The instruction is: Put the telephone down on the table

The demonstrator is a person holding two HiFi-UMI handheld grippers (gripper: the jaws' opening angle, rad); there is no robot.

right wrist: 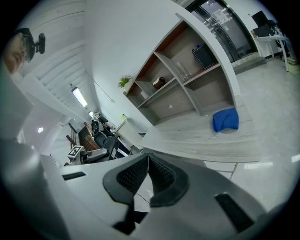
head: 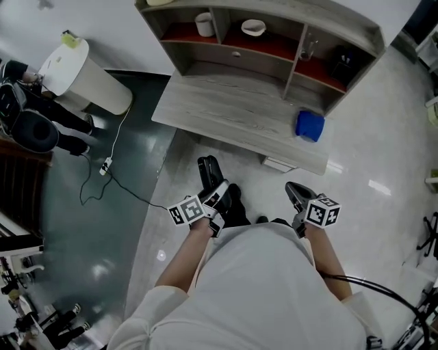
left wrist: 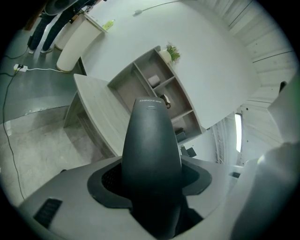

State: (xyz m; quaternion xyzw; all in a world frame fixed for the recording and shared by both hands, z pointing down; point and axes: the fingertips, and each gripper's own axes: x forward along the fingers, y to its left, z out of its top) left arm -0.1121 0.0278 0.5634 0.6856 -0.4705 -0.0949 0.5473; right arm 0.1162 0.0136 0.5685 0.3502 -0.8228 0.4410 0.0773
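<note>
Nearest, two grippers are being held out in front of a person in a white top, and each gripper is carrying one cube of black-and-white square markers. One black telephone handset is being gripped by the left gripper. It is smooth, matt and rounded, and it tapers to a blunt tip as it rises from between the dark ribbed fingers. A short line of pale lettering is showing near the tip, too small to be read. The handset is being carried in the air over the pale glossy floor, short of the tabletop and apart from it. The right gripper is being held closed, with its ridged black pads meeting at the tips and nothing between them.

Farther out, one tabletop of grey wood-grain board is being seen. One soft, crumpled blue cloth is lying near its right end. Behind the tabletop, one shelf unit of the same grey board is standing, with reddish-brown shelf floors. One white cup and one white bowl are being held in separate compartments. Off to the left, one white rounded bin is standing, and one thin dark cable is trailing across the darker floor.
</note>
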